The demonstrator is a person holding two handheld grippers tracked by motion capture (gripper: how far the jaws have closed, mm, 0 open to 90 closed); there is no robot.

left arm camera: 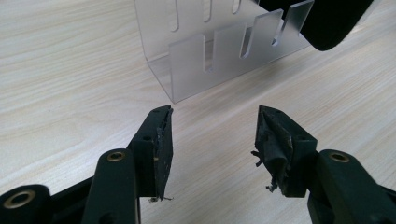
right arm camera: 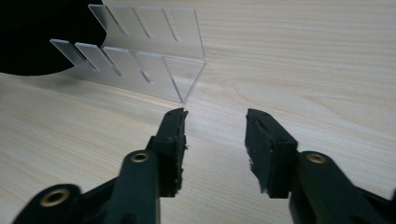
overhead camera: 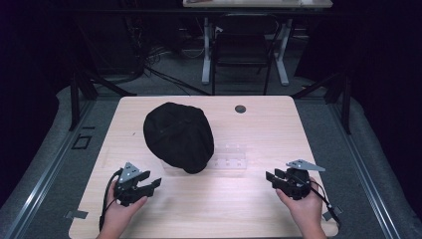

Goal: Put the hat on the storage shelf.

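Note:
A black cap lies on the wooden table, covering the left end of a clear slotted acrylic rack. My left gripper rests near the front left of the table, open, with nothing between its jaws; it points toward the rack and the cap's edge. My right gripper sits low at the front right, open and empty, aimed at the rack with the cap behind it.
A small dark round grommet sits in the table near its far edge. Beyond the table stand a chair and a desk frame, with cables on the floor. Bare wood lies between the two grippers.

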